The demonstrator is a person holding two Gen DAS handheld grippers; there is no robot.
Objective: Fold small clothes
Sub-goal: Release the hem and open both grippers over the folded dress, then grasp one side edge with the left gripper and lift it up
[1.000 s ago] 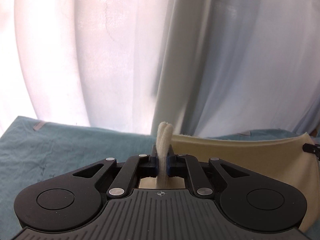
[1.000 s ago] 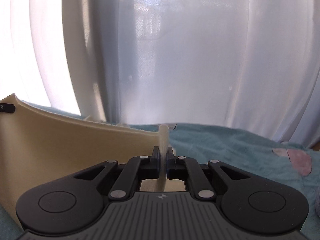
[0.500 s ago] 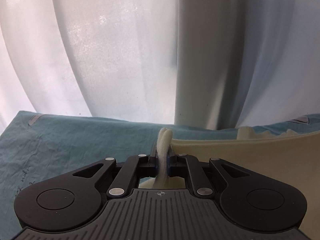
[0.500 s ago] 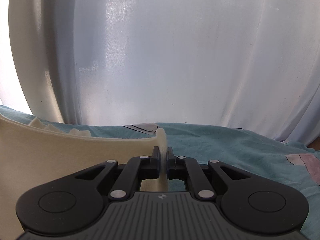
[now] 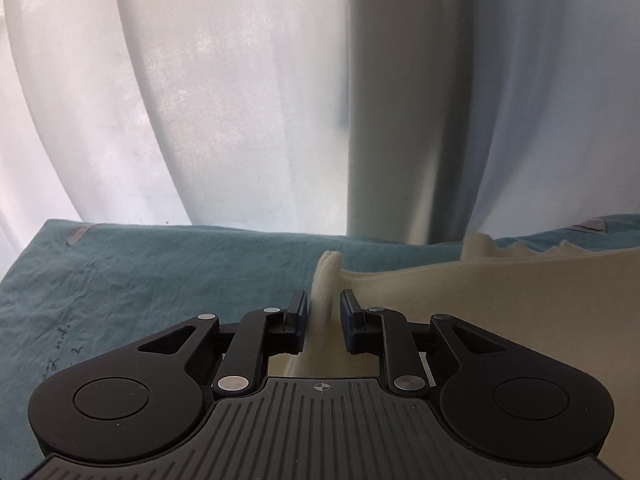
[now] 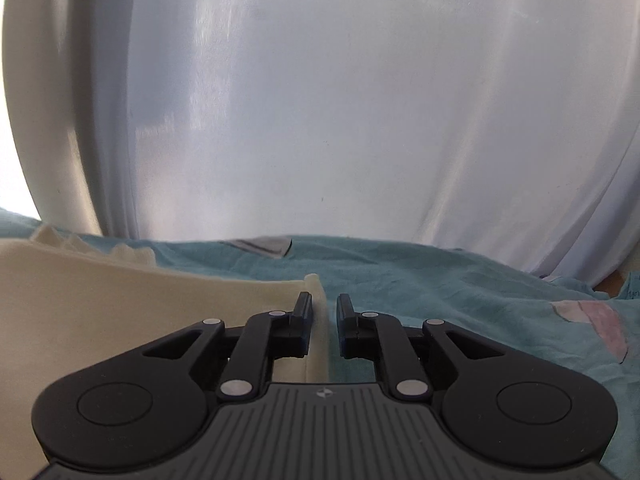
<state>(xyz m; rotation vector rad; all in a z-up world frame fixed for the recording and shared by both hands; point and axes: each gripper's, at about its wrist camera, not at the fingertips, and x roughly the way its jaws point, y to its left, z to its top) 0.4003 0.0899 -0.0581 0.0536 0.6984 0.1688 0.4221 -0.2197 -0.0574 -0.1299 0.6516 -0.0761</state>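
A cream knitted garment (image 5: 480,312) lies on the teal cloth (image 5: 140,280), with its scalloped hem at the far side. Its pinched corner stands as a ridge between the jaws of my left gripper (image 5: 324,300). Those jaws are opening and a gap shows on the ridge's right side. In the right wrist view the same garment (image 6: 120,320) spreads to the left. Its edge rests against the left pad of my right gripper (image 6: 323,300), whose jaws are also opening, and the right pad is clear of the cloth.
The teal cloth (image 6: 440,300) covers the whole surface and carries a grey patch (image 6: 260,245) and a pink patch (image 6: 600,320). White curtains (image 5: 240,100) hang close behind the surface's far edge. The surface's left edge (image 5: 24,264) shows in the left wrist view.
Both grippers came down toward the surface with the garment and their jaws have parted. The garment's raised edge now lies low on the teal cloth.
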